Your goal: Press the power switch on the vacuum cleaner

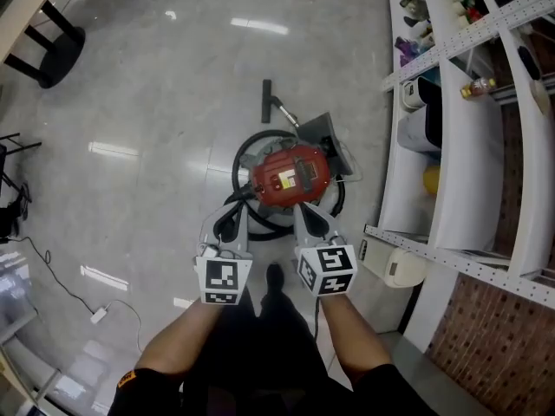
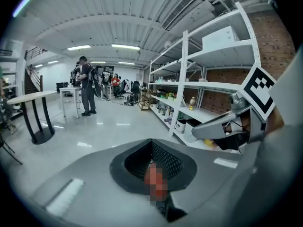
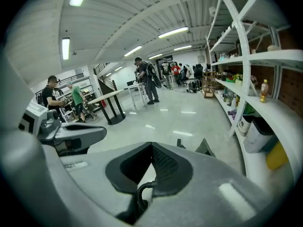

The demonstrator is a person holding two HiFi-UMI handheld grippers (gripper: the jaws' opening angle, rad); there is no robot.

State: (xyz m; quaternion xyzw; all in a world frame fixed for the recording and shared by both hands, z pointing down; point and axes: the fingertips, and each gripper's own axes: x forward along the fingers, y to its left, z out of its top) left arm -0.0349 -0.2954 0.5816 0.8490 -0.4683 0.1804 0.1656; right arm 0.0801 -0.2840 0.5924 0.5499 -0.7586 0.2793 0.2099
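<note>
Shows left gripper (image 1: 228, 222) and right gripper (image 1: 310, 217) closest in, fingers pressed together on nothing, then finds the red vacuum cleaner (image 1: 291, 175) on the floor (image 1: 156, 102) just ahead and below, ringed by its black hose (image 1: 236, 165), nearer the right fingertips; cannot make out the switch itself.

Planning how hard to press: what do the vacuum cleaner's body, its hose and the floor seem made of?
Vacuum cleaner body: red moulded plastic, probably, with a slight sheen. Hose: black, likely flexible plastic or rubber, since it coils in a loop. Floor: polished stone or tile; it shows bright reflections.
</note>
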